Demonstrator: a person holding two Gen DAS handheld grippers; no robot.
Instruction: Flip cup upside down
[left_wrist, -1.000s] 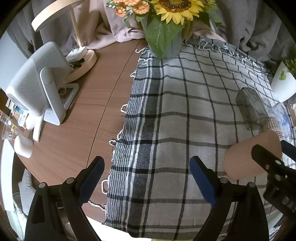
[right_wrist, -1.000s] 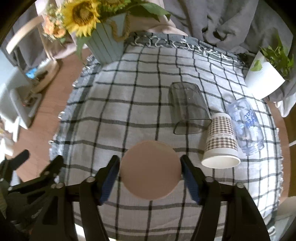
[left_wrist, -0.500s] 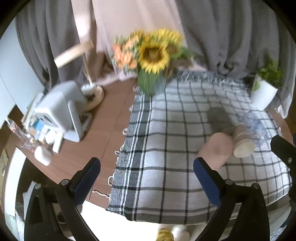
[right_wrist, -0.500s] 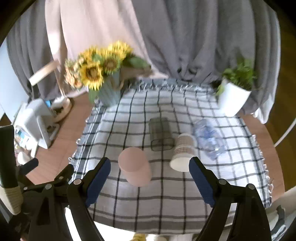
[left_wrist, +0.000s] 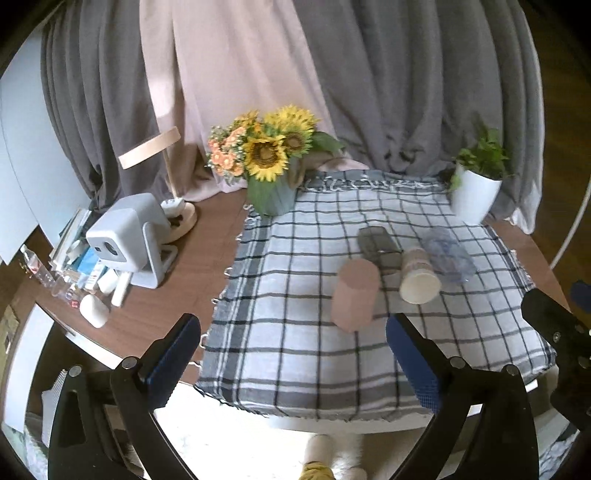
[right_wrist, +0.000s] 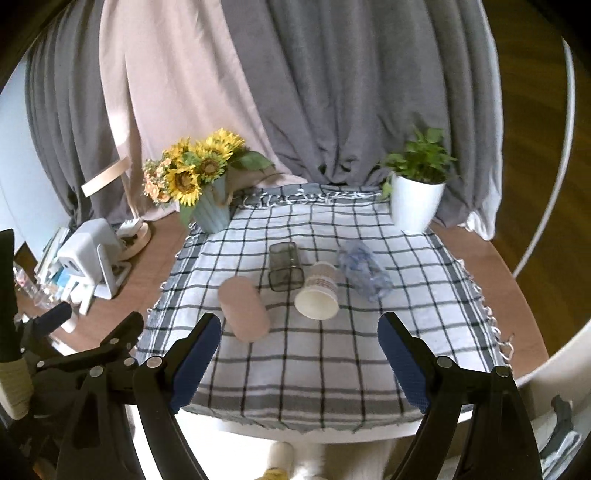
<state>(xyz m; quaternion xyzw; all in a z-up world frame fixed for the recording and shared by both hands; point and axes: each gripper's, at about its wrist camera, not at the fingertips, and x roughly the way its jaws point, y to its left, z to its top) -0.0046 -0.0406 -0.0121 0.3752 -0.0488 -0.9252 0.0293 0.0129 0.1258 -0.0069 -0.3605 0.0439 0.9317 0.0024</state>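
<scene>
Both the left gripper (left_wrist: 293, 354) and the right gripper (right_wrist: 299, 356) hold their jaws spread wide, gripping and touching nothing. Beyond them the pink cup (right_wrist: 243, 308) stands bottom-up on the checked cloth (right_wrist: 332, 362), near a paper cup (right_wrist: 318, 290) lying on its side.

We read this as home living space: round wooden table (right_wrist: 480, 266) under checked fringed cloth (right_wrist: 332, 354), sunflower vase (right_wrist: 212, 212), potted plant (right_wrist: 415, 206), desk lamp (left_wrist: 155, 147), small fan (left_wrist: 125, 236), grey and pink curtains (right_wrist: 332, 92), wood floor (right_wrist: 535, 147), slippered feet below table edge.
</scene>
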